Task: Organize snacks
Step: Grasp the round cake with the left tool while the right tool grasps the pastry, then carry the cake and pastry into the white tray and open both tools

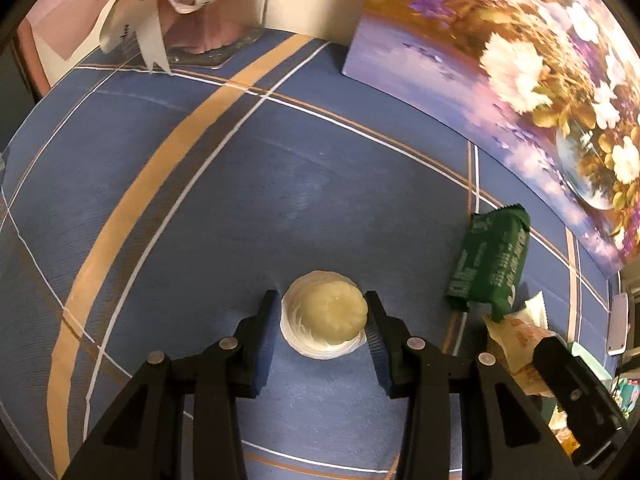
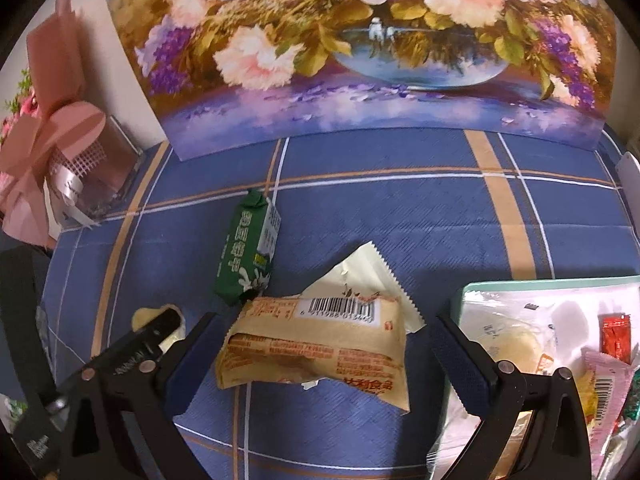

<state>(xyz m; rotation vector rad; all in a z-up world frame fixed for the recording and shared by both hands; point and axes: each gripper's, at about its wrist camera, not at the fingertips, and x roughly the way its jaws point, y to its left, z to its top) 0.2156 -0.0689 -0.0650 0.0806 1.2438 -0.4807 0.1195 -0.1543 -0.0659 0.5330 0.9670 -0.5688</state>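
A pale yellow jelly cup (image 1: 324, 317) with a white rim sits upside down on the blue plaid cloth. My left gripper (image 1: 322, 312) is open with a finger on each side of it, very close. A green snack pack (image 1: 489, 261) lies to its right; it also shows in the right wrist view (image 2: 247, 252). My right gripper (image 2: 326, 334) is open around a tan wrapped cake (image 2: 316, 350) that lies on the cloth. A cream wrapper (image 2: 366, 280) lies under the cake's far edge. A mint tray (image 2: 520, 285) at the right holds several wrapped snacks.
A flower painting (image 2: 360, 48) leans against the wall at the back. A glass vase with pink wrapping and a white ribbon (image 1: 192, 8) stands at the back left. The left gripper's body (image 2: 136, 352) shows at the lower left of the right wrist view.
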